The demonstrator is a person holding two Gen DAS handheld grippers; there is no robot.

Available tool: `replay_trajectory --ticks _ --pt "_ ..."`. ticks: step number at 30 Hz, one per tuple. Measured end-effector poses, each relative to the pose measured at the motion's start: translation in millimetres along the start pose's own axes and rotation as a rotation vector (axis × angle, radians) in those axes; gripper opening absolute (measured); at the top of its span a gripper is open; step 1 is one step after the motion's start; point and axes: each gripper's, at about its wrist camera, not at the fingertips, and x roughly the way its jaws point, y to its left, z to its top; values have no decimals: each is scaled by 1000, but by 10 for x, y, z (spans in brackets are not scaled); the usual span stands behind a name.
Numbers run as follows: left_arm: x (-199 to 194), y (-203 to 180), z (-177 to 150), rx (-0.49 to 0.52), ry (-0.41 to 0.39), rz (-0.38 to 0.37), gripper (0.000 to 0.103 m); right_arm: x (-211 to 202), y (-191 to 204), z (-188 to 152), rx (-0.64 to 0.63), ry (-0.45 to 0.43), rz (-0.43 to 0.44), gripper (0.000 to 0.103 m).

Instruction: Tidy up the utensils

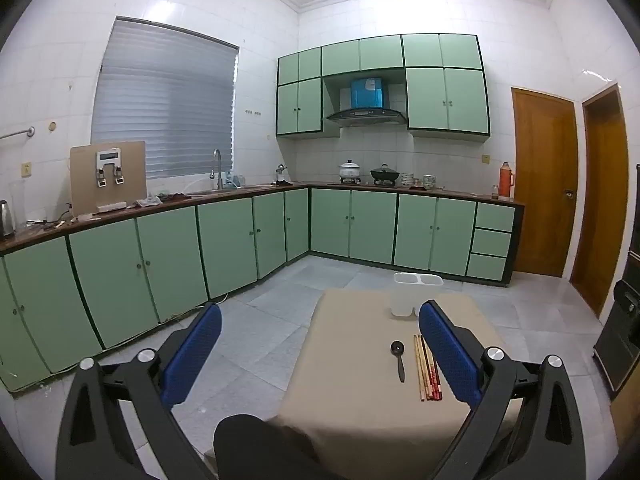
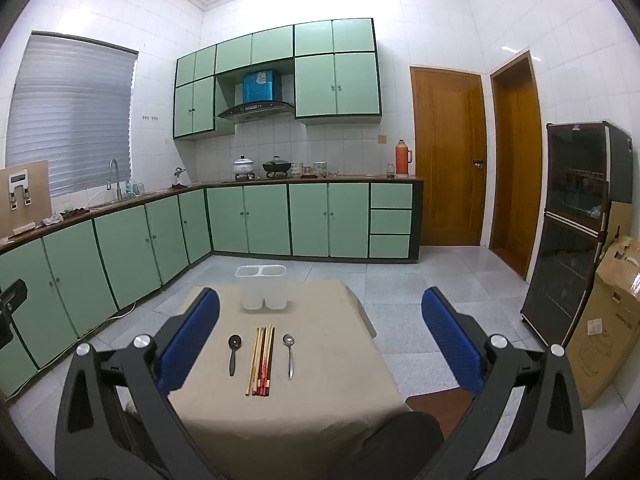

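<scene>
Both tongs stand spread wide and hold nothing: the left tongs [image 1: 320, 356] and the right tongs [image 2: 320, 350] hover short of the cloth-covered counter [image 2: 320, 412]. Landmark: the white two-compartment holder [image 2: 262, 288] at the counter's far edge. Nearer than it lie, in a row, a black spoon [image 2: 233, 354], a bundle of chopsticks [image 2: 262, 360] and a metal spoon [image 2: 289, 354], none touching it. Judged stage: start, nothing sorted. The next move calls for lowering one pair over a single utensil and pinching its thin handle.
</scene>
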Motion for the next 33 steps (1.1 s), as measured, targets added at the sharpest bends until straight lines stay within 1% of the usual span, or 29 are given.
replay_trajectory --ticks 17,33 --pt "-28 -4 -12 4 -4 4 97 -36 9 44 -2 -9 -1 98" --pt "-22 -100 -9 4 -2 8 97 -39 6 70 0 -11 0 98"
